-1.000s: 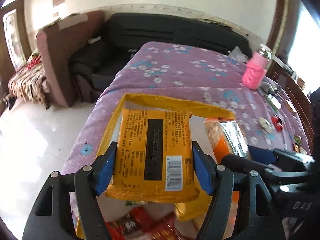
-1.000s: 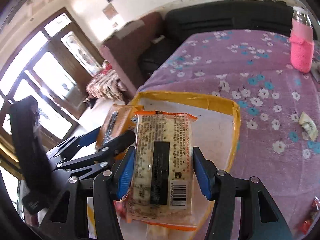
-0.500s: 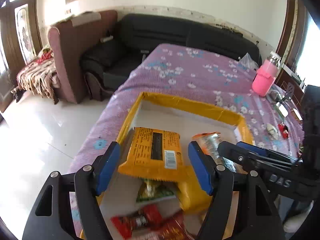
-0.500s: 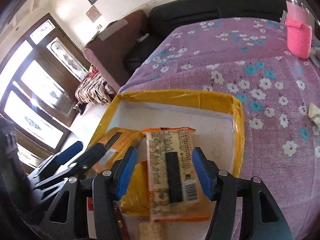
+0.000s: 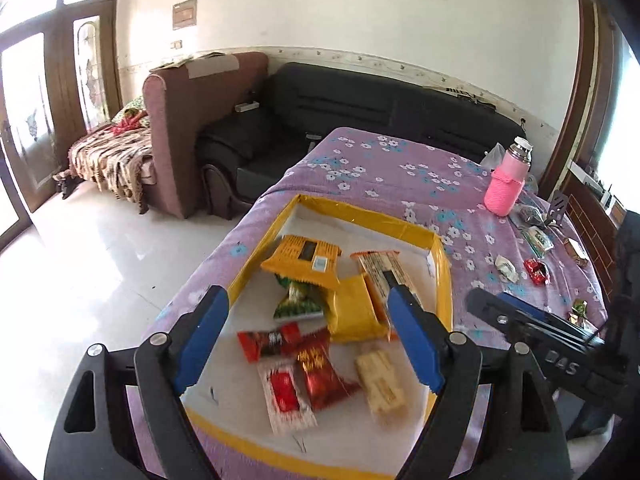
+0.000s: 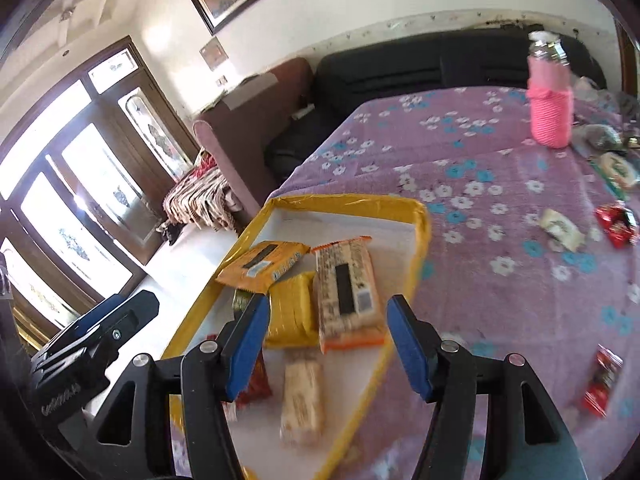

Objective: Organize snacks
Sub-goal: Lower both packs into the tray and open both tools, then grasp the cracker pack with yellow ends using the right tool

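Note:
A shallow white tray with a yellow rim (image 5: pixel 362 216) (image 6: pixel 420 224) sits on the purple flowered tablecloth. In it lie an orange-yellow packet (image 5: pixel 302 260) (image 6: pixel 264 266), an orange-edged cracker packet (image 5: pixel 384 276) (image 6: pixel 346 296), a plain yellow packet (image 5: pixel 354 312), a green packet (image 5: pixel 298 300), red packets (image 5: pixel 316 368) and a pale bar (image 5: pixel 382 384) (image 6: pixel 302 400). My left gripper (image 5: pixel 308 340) is open and empty above the tray's near half. My right gripper (image 6: pixel 326 344) is open and empty above the tray's right side.
Loose wrapped snacks lie on the cloth to the right (image 5: pixel 536 272) (image 6: pixel 560 230) (image 6: pixel 602 380). A pink-sleeved bottle (image 5: pixel 506 184) (image 6: pixel 550 108) stands at the far right. A black sofa (image 5: pixel 360 108) and a brown armchair (image 5: pixel 180 128) stand beyond the table's far edge.
Both grippers opened and let go of their packets, which now lie in the tray. Both grippers have pulled back and up from the tray.

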Demonstrator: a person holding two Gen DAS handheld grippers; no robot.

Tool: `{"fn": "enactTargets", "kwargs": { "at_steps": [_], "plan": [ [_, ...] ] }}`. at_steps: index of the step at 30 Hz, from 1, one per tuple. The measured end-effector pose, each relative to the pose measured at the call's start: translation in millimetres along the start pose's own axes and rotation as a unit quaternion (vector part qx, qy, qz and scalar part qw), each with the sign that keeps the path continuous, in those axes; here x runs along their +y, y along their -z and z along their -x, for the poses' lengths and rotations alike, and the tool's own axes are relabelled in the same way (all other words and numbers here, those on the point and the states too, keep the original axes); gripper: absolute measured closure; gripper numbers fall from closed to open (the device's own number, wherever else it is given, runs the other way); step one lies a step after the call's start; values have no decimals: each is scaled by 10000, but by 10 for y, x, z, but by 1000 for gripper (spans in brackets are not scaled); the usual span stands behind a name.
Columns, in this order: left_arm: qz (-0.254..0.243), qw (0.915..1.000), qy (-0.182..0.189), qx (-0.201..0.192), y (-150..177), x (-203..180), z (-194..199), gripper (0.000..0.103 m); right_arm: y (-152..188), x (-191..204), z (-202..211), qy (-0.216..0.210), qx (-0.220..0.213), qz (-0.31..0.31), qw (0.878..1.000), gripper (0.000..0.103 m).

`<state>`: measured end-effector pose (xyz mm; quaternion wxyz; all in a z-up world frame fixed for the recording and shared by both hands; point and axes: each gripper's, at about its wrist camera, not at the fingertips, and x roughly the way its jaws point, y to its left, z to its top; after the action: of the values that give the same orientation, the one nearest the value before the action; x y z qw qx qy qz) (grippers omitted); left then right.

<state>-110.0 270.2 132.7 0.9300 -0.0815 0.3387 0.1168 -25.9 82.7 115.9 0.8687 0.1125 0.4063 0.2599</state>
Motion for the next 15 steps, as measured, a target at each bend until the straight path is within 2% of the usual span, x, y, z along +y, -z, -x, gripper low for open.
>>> {"fn": "enactTargets", "kwargs": {
  "at_steps": [7, 15],
  "plan": [
    [-360, 9982, -340, -349, 147, -255, 358, 20, 275, -187, 500, 82, -182, -22, 9998, 39],
    [-767, 9958, -199, -467, 254, -551, 584, 20, 495, -512, 869, 228, -316, -229, 9990, 38]
  ]
}}
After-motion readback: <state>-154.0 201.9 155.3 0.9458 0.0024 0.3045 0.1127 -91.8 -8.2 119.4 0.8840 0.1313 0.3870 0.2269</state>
